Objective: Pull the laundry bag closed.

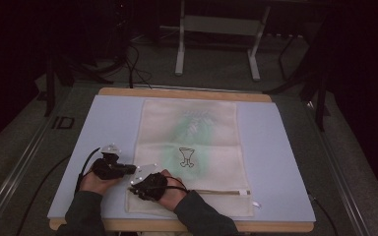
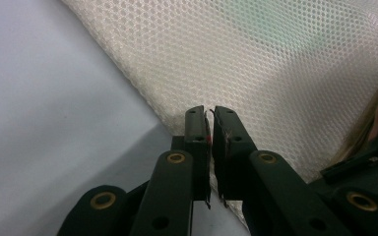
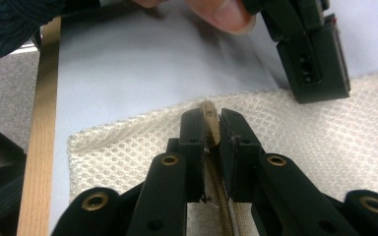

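Right tongs [image 3: 211, 123] pinch the mesh bag's [image 1: 192, 142] zipper [image 3: 209, 114]; goblet drawing [image 1: 186, 157], no lettering.

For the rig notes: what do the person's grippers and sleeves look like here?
Both grippers, left gripper and right gripper, are black with brass-coloured rivets on the jaw arms. Each carries a grey three-cornered plate and trails a black cable. The sleeves are dark, ribbed knit.

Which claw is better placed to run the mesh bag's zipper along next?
Right. The right claw is already shut on the zipper near the mesh bag's corner; the left claw pinches the bag's edge, probably anchoring it.
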`<state>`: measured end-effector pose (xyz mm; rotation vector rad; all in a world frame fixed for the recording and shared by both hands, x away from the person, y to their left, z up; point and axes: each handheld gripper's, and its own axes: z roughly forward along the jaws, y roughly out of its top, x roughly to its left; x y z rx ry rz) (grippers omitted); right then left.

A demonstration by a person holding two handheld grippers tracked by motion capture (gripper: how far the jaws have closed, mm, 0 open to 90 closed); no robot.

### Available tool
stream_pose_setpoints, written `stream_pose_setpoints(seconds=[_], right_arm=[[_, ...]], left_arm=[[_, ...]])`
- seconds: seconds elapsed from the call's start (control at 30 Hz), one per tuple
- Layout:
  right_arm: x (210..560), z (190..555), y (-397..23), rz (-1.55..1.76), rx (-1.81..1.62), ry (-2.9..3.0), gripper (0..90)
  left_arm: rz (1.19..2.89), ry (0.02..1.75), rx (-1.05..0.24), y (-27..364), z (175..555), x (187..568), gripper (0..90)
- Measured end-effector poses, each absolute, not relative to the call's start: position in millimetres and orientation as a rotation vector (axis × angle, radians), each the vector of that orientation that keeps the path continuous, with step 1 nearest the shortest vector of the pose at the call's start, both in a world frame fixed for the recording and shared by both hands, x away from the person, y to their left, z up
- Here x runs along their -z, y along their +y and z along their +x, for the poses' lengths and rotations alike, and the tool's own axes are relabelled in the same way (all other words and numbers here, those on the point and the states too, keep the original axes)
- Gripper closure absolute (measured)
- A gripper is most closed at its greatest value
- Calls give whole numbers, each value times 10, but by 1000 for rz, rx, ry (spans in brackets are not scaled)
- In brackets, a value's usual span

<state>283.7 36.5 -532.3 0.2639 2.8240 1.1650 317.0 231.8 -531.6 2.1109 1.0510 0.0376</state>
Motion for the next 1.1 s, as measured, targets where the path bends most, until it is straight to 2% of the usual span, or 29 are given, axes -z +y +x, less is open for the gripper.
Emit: stream_pose_setpoints(seconds=[0.17, 0.57, 0.7, 1.1], right_arm=[[5314, 2911, 391, 326, -1163, 2898, 782], [5307, 2919, 423, 318, -1130, 2901, 818], [5317, 2901, 420, 307, -1138, 2883, 819], [5333, 2893, 398, 310, -1157, 2870, 819]], left_arm=[[2112, 1050, -37, 2318, 3171, 5317, 850], [2129, 1030, -15, 2296, 3150, 5310, 865], [2158, 1020, -19, 2260, 3095, 5304, 895], [2221, 1031, -45, 2207, 2898, 5273, 898]])
